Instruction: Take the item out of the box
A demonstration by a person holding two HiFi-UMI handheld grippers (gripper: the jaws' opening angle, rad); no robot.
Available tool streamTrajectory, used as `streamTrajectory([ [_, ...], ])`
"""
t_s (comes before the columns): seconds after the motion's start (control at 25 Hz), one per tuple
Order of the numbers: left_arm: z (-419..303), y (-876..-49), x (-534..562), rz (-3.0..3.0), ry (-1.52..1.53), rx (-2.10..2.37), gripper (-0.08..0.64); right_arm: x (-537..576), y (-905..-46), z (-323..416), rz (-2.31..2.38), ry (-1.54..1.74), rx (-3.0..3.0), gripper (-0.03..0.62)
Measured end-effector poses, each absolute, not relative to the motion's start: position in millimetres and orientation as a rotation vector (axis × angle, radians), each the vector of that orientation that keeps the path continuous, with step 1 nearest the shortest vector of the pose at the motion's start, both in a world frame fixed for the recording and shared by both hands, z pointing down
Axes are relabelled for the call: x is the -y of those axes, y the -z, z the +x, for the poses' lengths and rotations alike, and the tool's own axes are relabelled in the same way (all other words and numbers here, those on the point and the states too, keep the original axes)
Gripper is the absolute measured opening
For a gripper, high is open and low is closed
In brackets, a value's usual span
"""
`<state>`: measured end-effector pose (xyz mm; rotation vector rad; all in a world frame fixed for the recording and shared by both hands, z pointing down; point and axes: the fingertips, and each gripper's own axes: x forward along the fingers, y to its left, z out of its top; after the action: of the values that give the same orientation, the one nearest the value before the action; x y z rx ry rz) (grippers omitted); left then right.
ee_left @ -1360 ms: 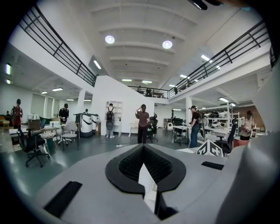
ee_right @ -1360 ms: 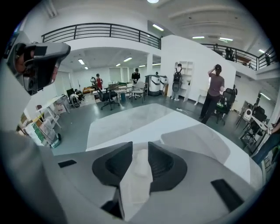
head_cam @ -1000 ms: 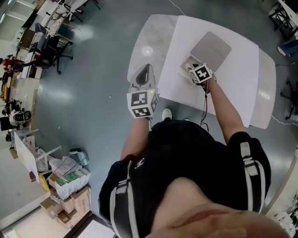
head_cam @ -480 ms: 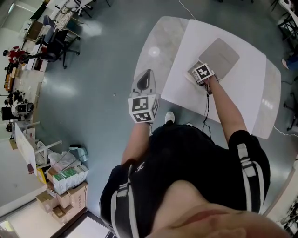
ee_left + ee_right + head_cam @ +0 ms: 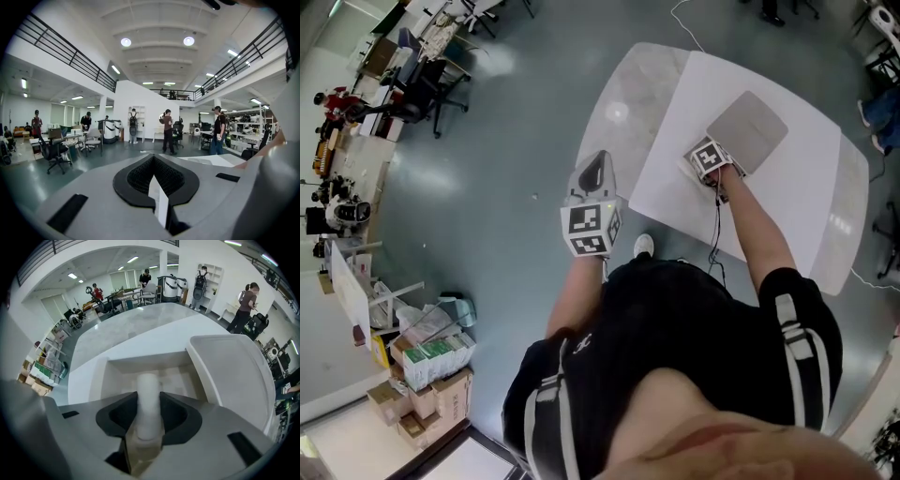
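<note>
A white open box (image 5: 115,369) lies on the white sheet, its flat lid (image 5: 229,376) folded out to the right. Inside the box lies a white cylinder (image 5: 149,394). My right gripper (image 5: 149,420) reaches into the box, and its jaws are opening with the cylinder between them, close to both pads. In the head view the right gripper (image 5: 697,153) covers most of the box beside the grey lid (image 5: 748,129). My left gripper (image 5: 594,167) hovers off the table's left edge over the floor, shut and holding nothing (image 5: 157,187).
A white sheet (image 5: 787,197) covers most of the round marble table (image 5: 623,103). Grey floor surrounds it. Desks, chairs and boxes stand far off to the left (image 5: 431,356). Several people (image 5: 168,131) stand in the hall beyond.
My right gripper has stayed at the box while the head view drifted a little. The left gripper still hangs beside the table.
</note>
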<state>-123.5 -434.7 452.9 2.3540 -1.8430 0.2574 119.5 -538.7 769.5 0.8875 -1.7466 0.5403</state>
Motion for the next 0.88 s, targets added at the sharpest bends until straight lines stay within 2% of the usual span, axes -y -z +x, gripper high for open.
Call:
streamTrajectory([
  [0.16, -123.4, -455.3, 438.8, 2.366, -0.250, 1.831, 0.011, 540.5, -753.2, 64.5, 0.813, -0.579, 2.043, 0.144],
  [0.28, -116.9, -453.3, 444.0, 2.388, -0.245, 1.811, 0.011, 537.1, -743.8, 120.6, 0.943, -0.488, 1.767, 0.144],
  [0.36, -111.2, -451.9, 446.3, 2.406, -0.238, 1.791, 0.011, 532.3, -732.7, 133.1, 0.977, -0.466, 1.709, 0.144],
  [0.48, -102.5, -451.4, 446.7, 2.431, -0.228, 1.755, 0.011, 517.6, -718.1, 118.0, 0.964, -0.495, 1.784, 0.144],
  [0.6, -93.1, -452.0, 447.4, 2.457, -0.218, 1.721, 0.011, 503.5, -703.6, 72.5, 0.883, -0.576, 2.013, 0.144],
  [0.88, -74.7, -445.3, 452.0, 2.519, -0.190, 1.646, 0.011, 524.6, -611.9, 79.4, 1.115, -0.311, 2.163, 0.144],
])
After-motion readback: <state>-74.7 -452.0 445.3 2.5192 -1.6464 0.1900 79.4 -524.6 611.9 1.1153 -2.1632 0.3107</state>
